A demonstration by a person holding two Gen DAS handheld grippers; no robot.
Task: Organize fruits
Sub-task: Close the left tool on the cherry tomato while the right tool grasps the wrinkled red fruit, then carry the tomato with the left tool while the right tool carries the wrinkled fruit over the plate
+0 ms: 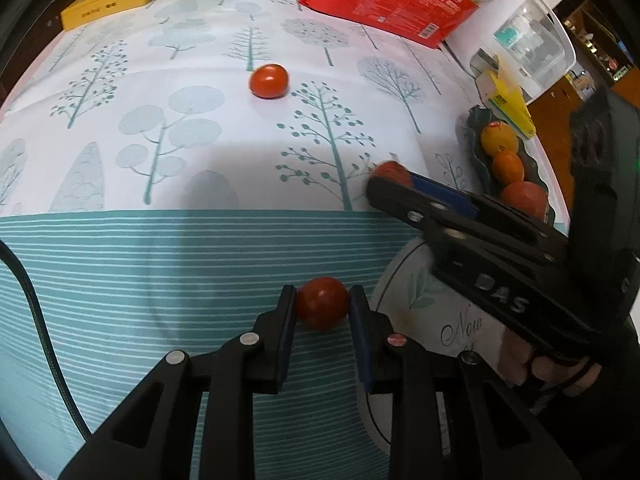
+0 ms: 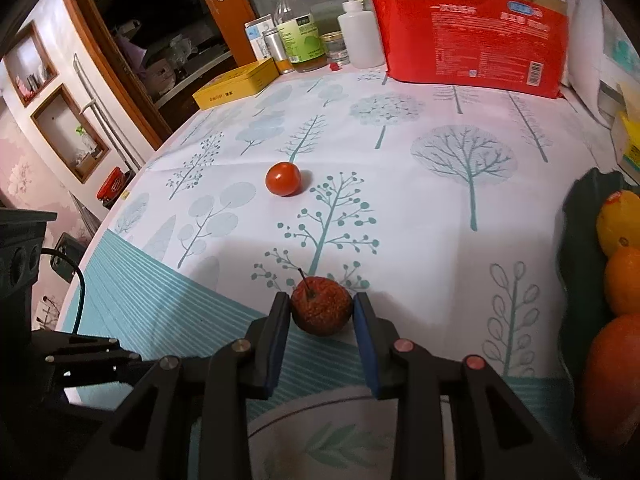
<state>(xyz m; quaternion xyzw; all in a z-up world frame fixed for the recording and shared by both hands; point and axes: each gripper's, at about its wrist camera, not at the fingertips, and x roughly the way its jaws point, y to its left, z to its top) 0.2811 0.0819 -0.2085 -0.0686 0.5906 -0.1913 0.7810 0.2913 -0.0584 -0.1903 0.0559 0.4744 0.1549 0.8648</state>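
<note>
My left gripper (image 1: pixel 322 303) is shut on a small red tomato (image 1: pixel 322 302) over the striped part of the tablecloth. My right gripper (image 2: pixel 321 309) is shut on a speckled red hawthorn fruit with a stem (image 2: pixel 321 307); it also shows in the left wrist view (image 1: pixel 392 173). Another red tomato (image 1: pixel 269 81) lies loose on the cloth farther out, also in the right wrist view (image 2: pixel 283 178). A white plate with leaf print (image 1: pixel 404 292) sits near both grippers, below the right gripper (image 2: pixel 280 420). A dark green dish (image 1: pixel 476 152) at the right holds a lemon and oranges (image 2: pixel 624 280).
At the table's far edge stand a red package (image 2: pixel 468 32), a yellow box (image 2: pixel 236 84), bottles and jars (image 2: pixel 300 36). A white appliance (image 1: pixel 524 36) and a yellow carton (image 1: pixel 508 100) stand at the right. A black cable (image 1: pixel 36 320) runs at the left.
</note>
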